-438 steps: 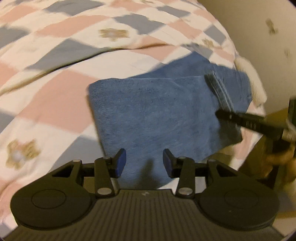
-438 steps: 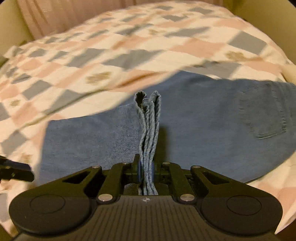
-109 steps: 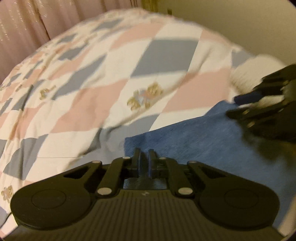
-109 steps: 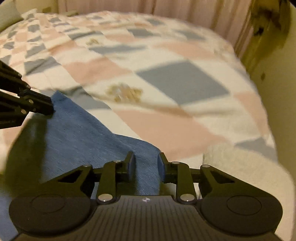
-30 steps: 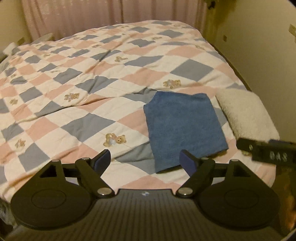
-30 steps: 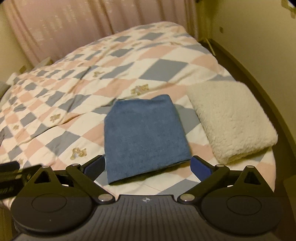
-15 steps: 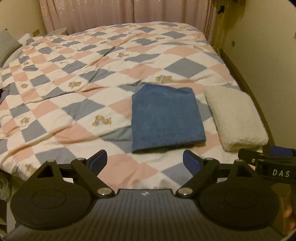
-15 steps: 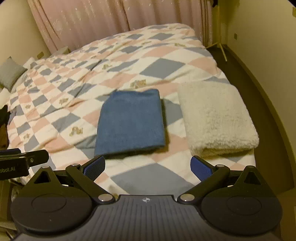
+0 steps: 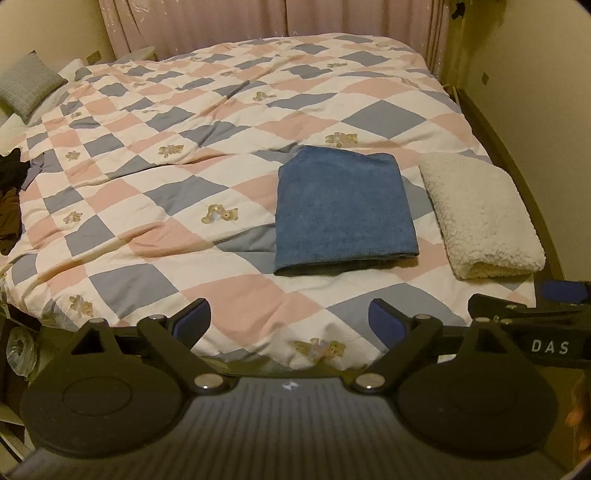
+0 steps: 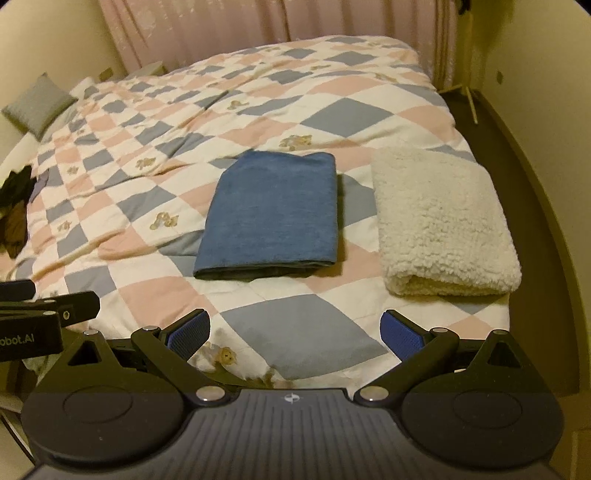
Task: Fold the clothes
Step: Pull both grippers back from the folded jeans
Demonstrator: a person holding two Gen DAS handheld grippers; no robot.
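The blue jeans [image 9: 343, 210] [image 10: 273, 210] lie folded into a flat rectangle on the checked quilt [image 9: 192, 155] [image 10: 295, 332], near the foot of the bed. Right of them rests a folded cream fleece garment [image 9: 480, 218] [image 10: 439, 221]. My left gripper [image 9: 290, 321] hangs open and empty over the quilt's near edge, well short of the jeans. Over that same edge my right gripper [image 10: 295, 332] is open too, with nothing between its fingers. Each gripper shows at the edge of the other's view.
A grey cushion [image 9: 26, 86] [image 10: 37, 103] sits at the head of the bed, far left. Dark clothes [image 9: 11, 192] [image 10: 14, 206] lie heaped at the left edge. Pink curtains [image 9: 258, 18] hang behind. A wall and dark floor strip [image 10: 532, 184] run along the right.
Both grippers have pulled back from the bed, so the jeans and fleece look smaller and farther. Both stay open and the clothes have not moved.
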